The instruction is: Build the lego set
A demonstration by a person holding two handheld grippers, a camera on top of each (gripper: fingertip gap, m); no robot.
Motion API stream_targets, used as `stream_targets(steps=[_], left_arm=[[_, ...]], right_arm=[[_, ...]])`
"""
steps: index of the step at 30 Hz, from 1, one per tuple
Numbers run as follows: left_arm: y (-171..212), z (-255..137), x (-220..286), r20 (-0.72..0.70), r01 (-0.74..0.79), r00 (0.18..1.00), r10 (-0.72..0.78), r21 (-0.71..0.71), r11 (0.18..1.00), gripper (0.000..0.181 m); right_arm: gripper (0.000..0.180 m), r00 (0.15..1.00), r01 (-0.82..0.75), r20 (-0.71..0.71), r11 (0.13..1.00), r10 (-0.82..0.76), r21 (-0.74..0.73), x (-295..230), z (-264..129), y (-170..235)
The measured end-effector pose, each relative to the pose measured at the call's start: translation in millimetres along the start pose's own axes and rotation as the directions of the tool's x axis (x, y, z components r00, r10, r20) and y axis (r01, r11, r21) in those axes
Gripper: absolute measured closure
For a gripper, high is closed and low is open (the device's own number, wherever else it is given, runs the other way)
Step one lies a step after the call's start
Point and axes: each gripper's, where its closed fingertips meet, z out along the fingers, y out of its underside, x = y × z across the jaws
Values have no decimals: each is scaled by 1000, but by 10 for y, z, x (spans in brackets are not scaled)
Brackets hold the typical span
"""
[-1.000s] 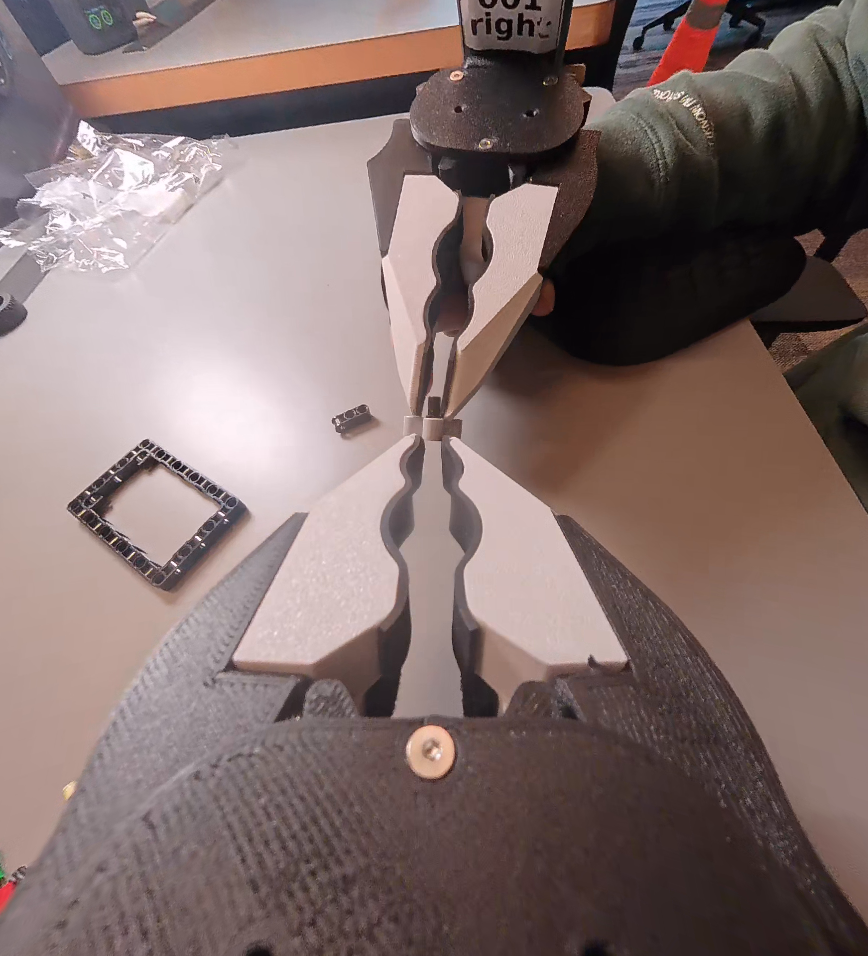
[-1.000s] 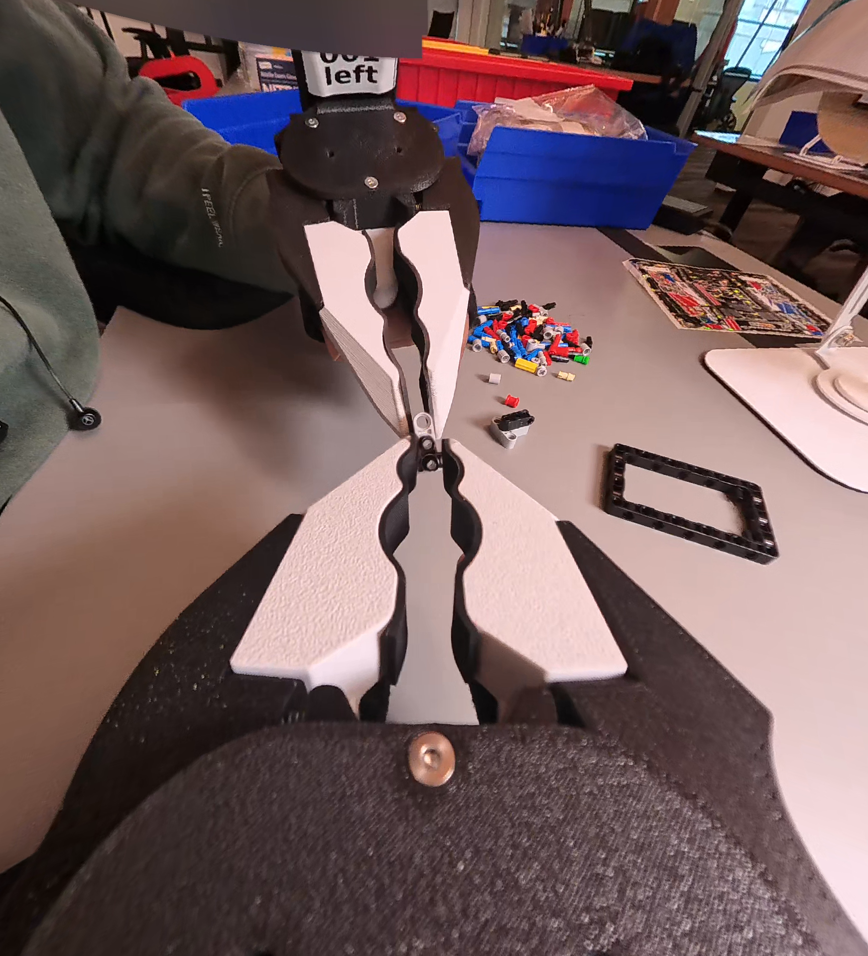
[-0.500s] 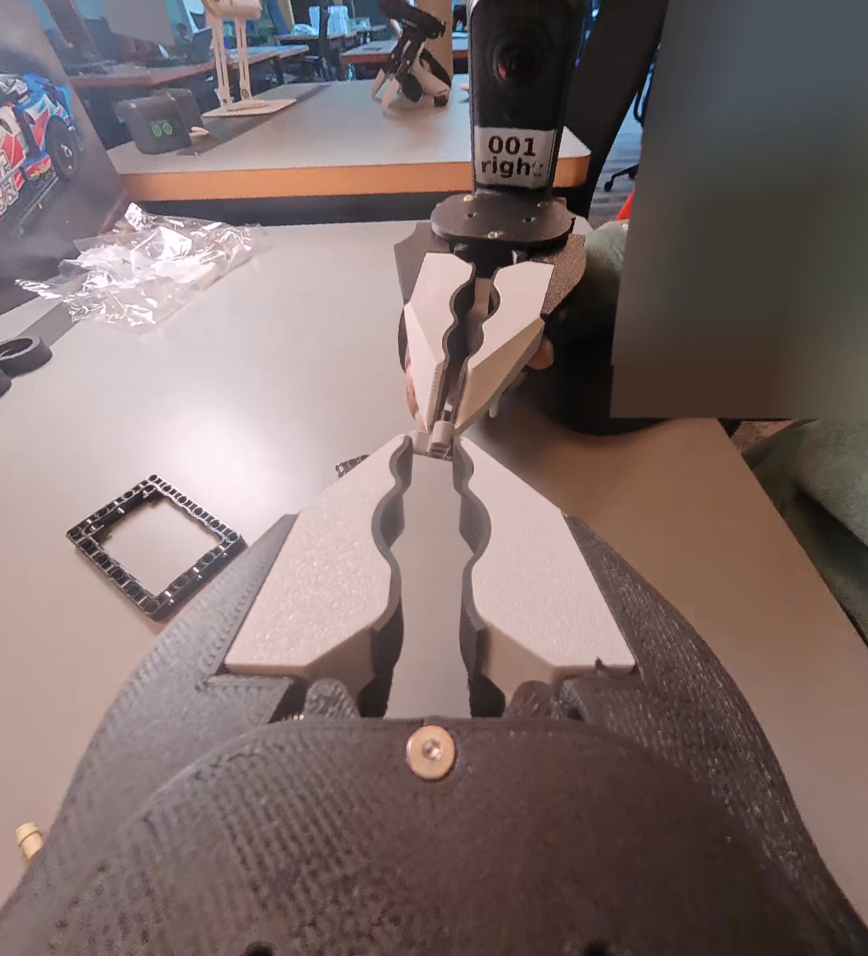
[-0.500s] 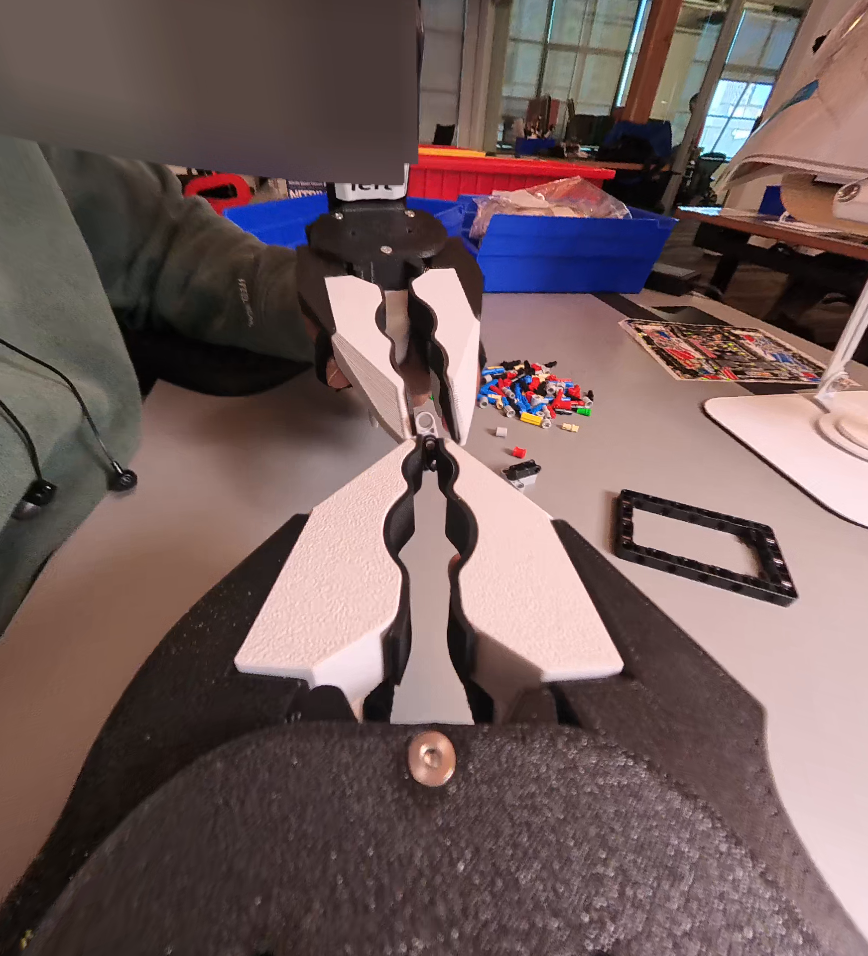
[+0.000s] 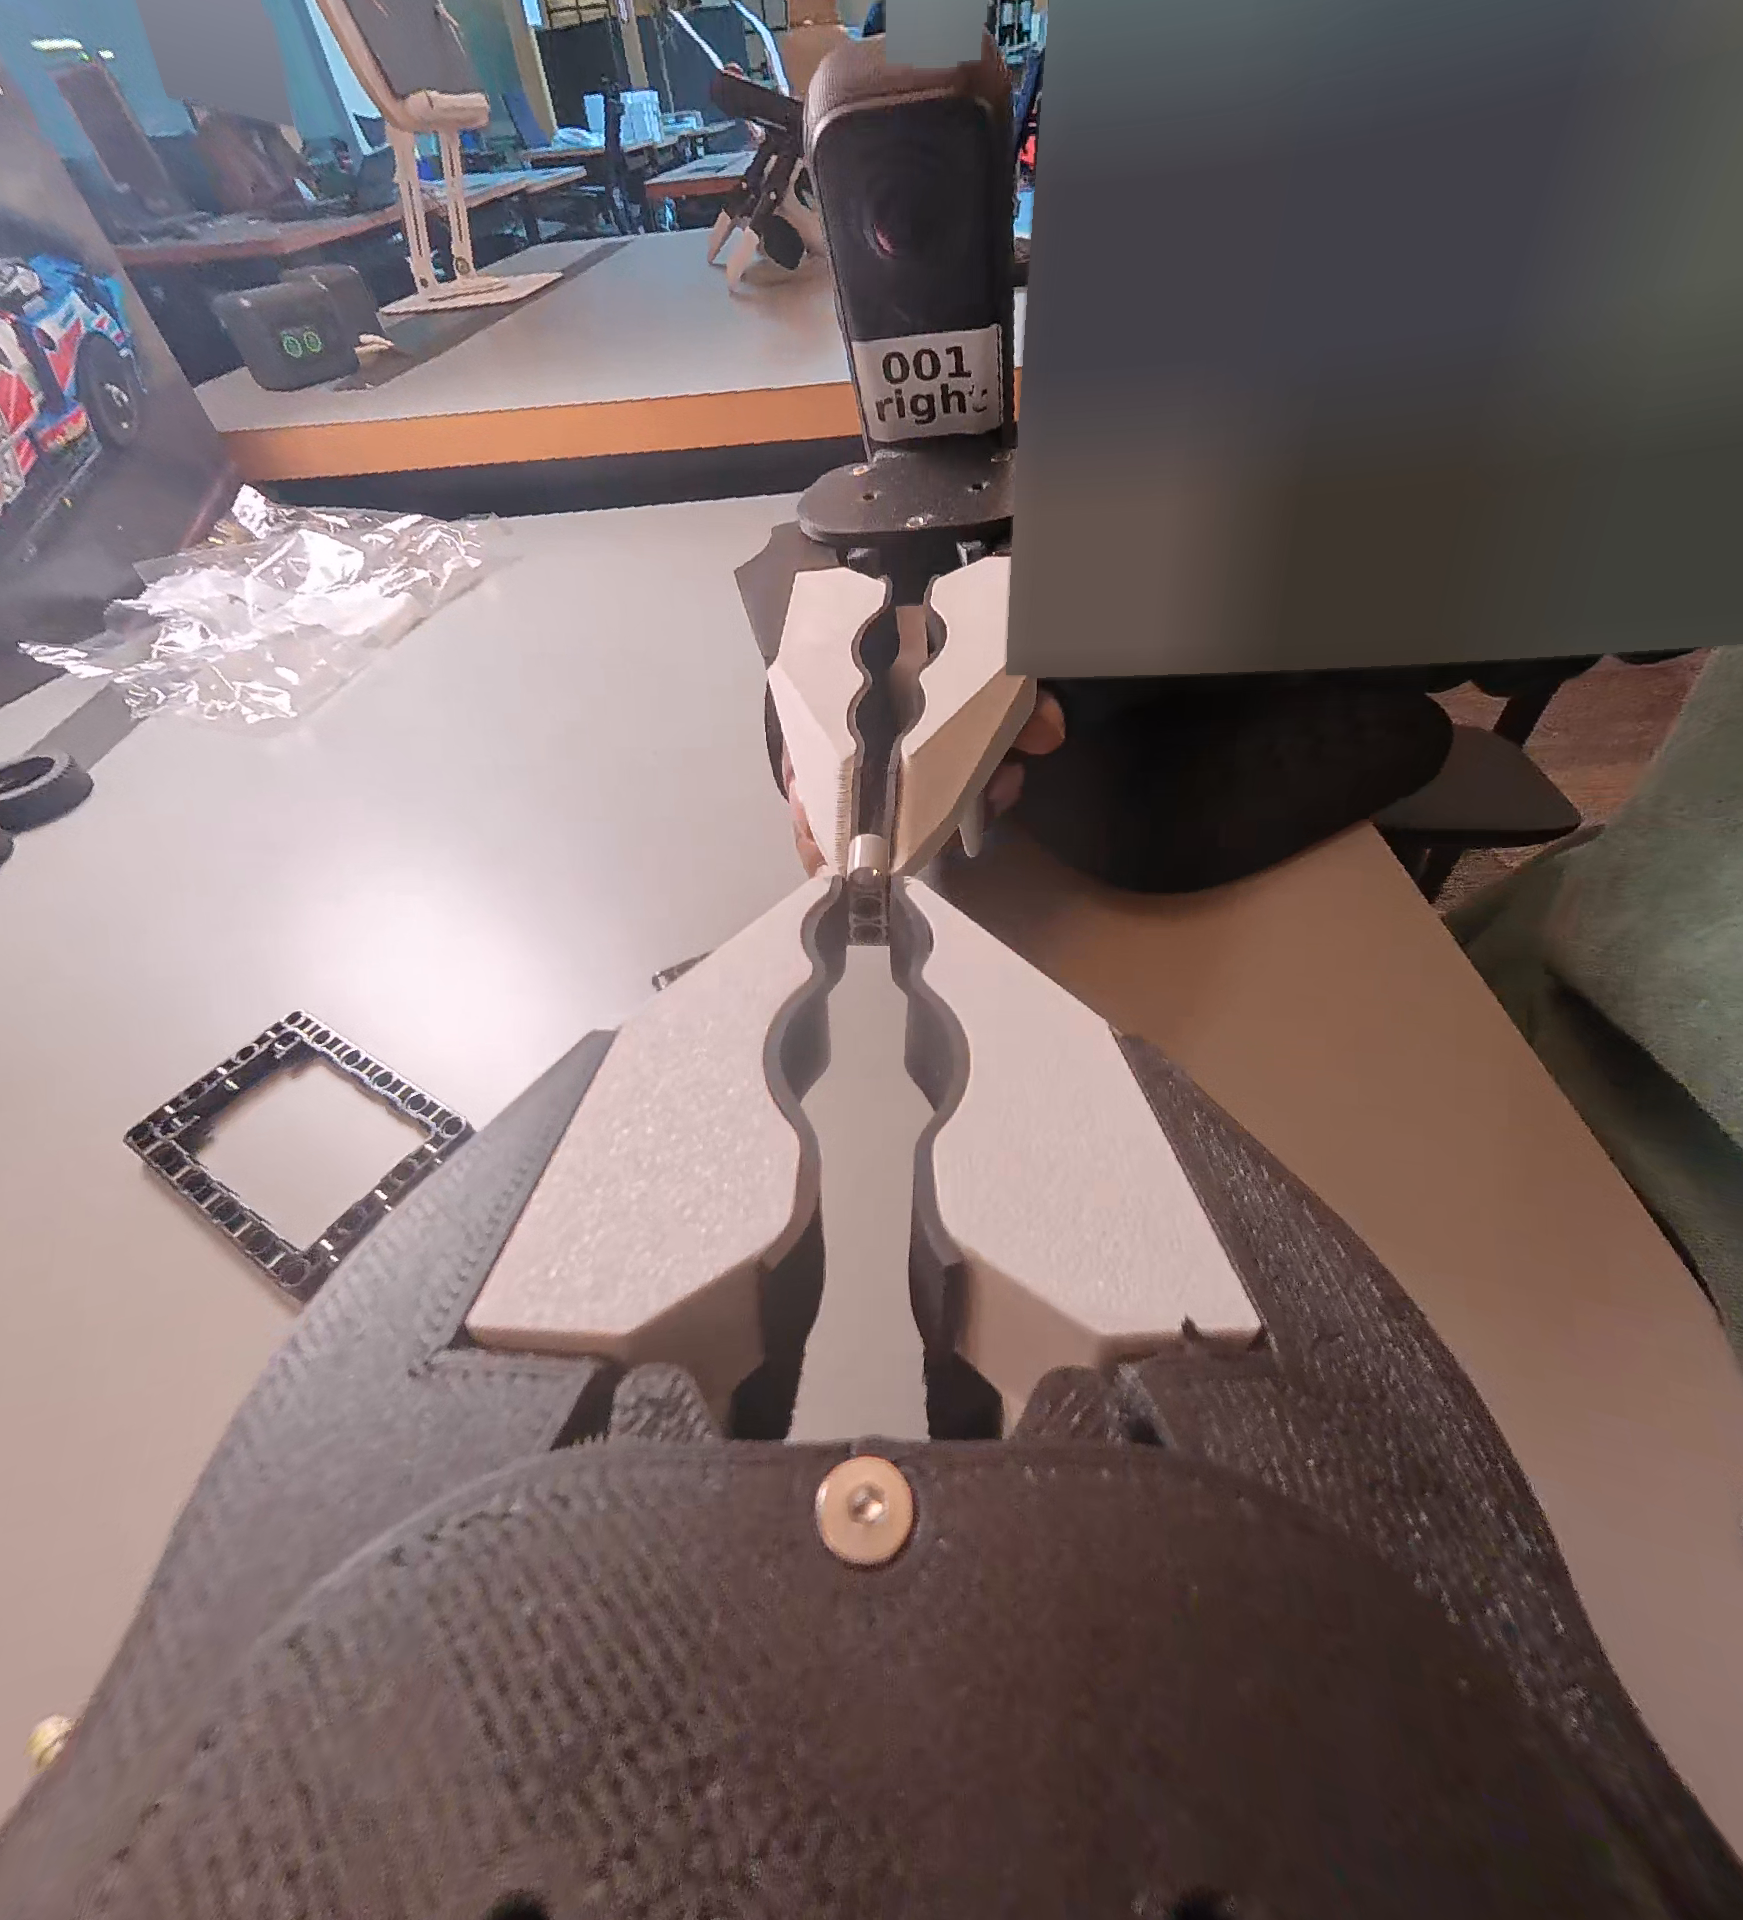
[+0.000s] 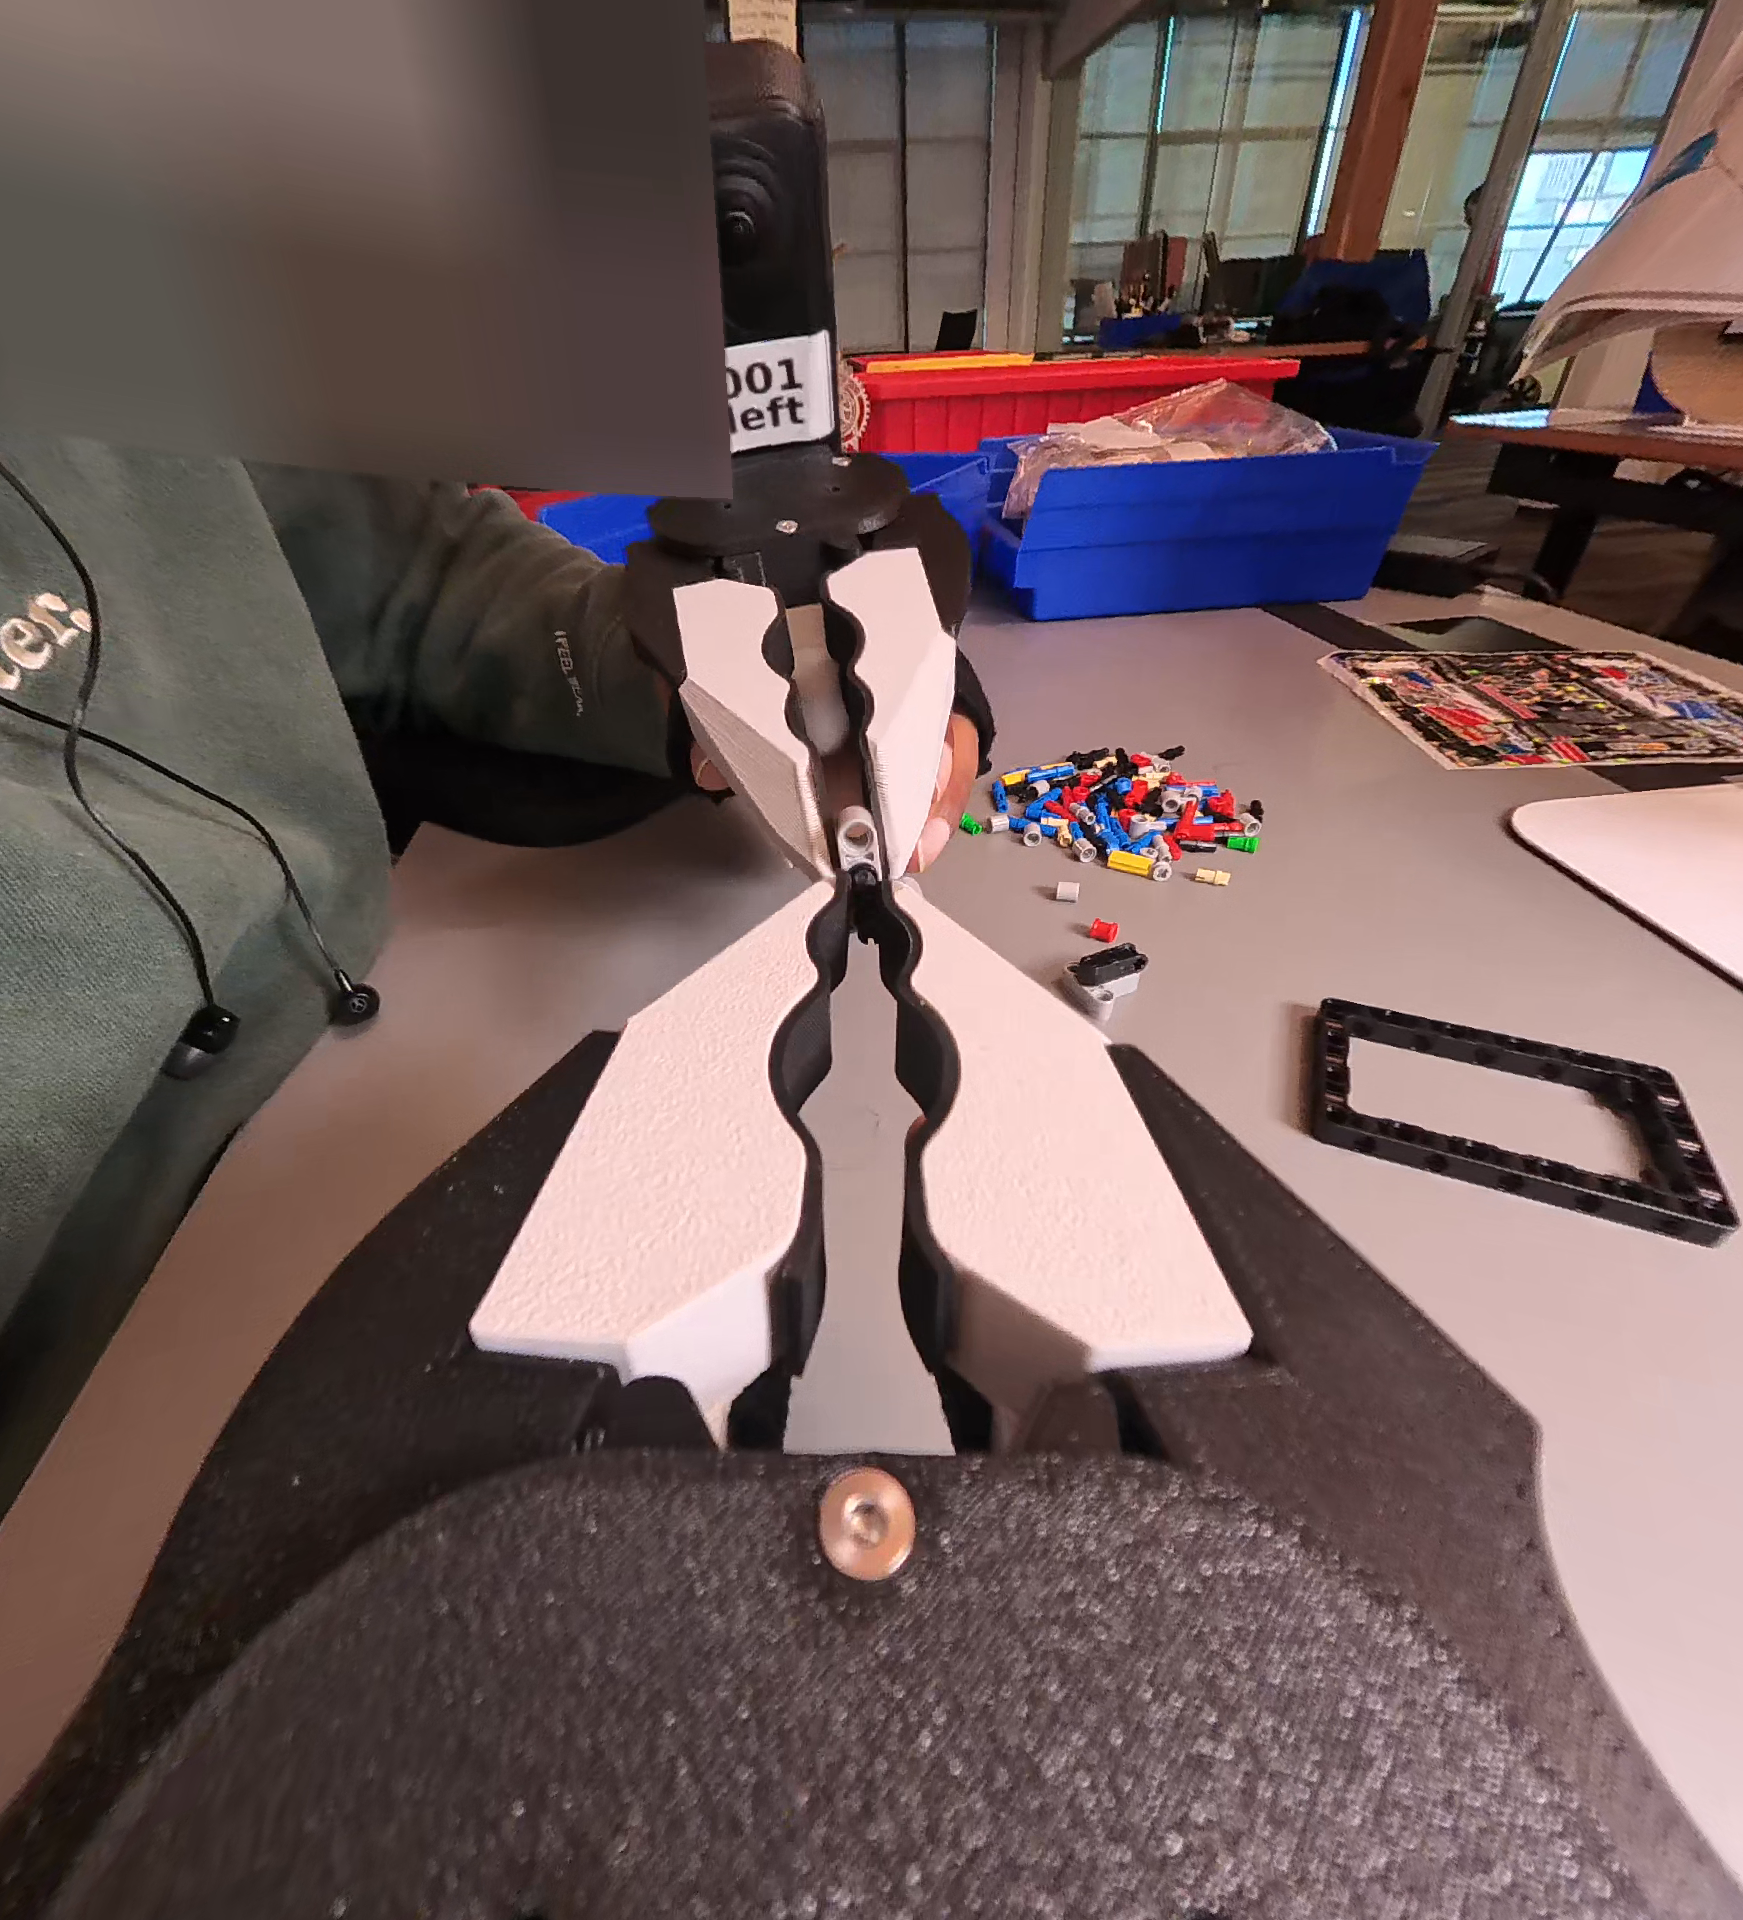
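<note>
My left gripper (image 5: 867,914) and my right gripper (image 6: 863,914) meet tip to tip above the grey table (image 5: 451,831), and both are shut. The left one pinches a small light grey connector (image 6: 859,836), which also shows in the left wrist view (image 5: 867,857). The right one pinches a small black piece (image 6: 863,906). The two pieces touch end to end between the tips; I cannot tell whether they are locked together. A black square frame (image 5: 295,1153) lies flat on the table to the left gripper's left, and it also shows in the right wrist view (image 6: 1511,1132).
A pile of small coloured pieces (image 6: 1116,810) lies beyond the tips, with a grey-and-black piece (image 6: 1106,971) and a red one (image 6: 1103,927) nearer. Crumpled plastic bags (image 5: 275,613) and tyres (image 5: 20,790) sit far left. A white lamp base (image 6: 1677,883), a printed sheet (image 6: 1563,707) and blue bins (image 6: 1199,520) stand to the right. My left and right fingertips are right by each other.
Both grippers have tilted and risen together, staying tip to tip with their pieces held. More of the room behind shows in both views. Nothing on the table has moved.
</note>
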Motion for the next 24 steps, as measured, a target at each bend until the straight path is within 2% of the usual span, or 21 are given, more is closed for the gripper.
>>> stream_targets(steps=[3,7,10,13,15,17,22,24], left_arm=[[35,5,10,-29,55,998,-56,-20,998,175],[61,-11,-27,-106,290,951,-291,-25,957,174],[45,-48,-80,-221,582,791,-570,-15,813,175],[-24,-106,-127,-354,776,588,-727,-7,631,175],[-65,-134,-149,-411,834,501,-762,-6,551,175],[-101,-150,-152,-448,861,451,-772,-8,508,175],[-129,-159,-156,-483,890,392,-783,-16,455,175],[-127,-154,-160,-488,898,375,-788,-19,439,175]], right_arm=[[175,1000,-10,7,1000,10,-23,-8,3,40],[145,992,-92,77,994,97,-67,-59,-2,101],[143,994,-82,64,995,86,-64,-41,-10,98],[151,996,-74,46,996,76,-46,-25,-3,61],[155,996,-73,37,997,75,-38,-14,-2,49],[158,997,-74,27,997,75,-30,4,-4,35],[168,997,-73,3,997,73,12,48,-28,-40],[178,997,-71,-2,997,71,23,54,-37,-62]])
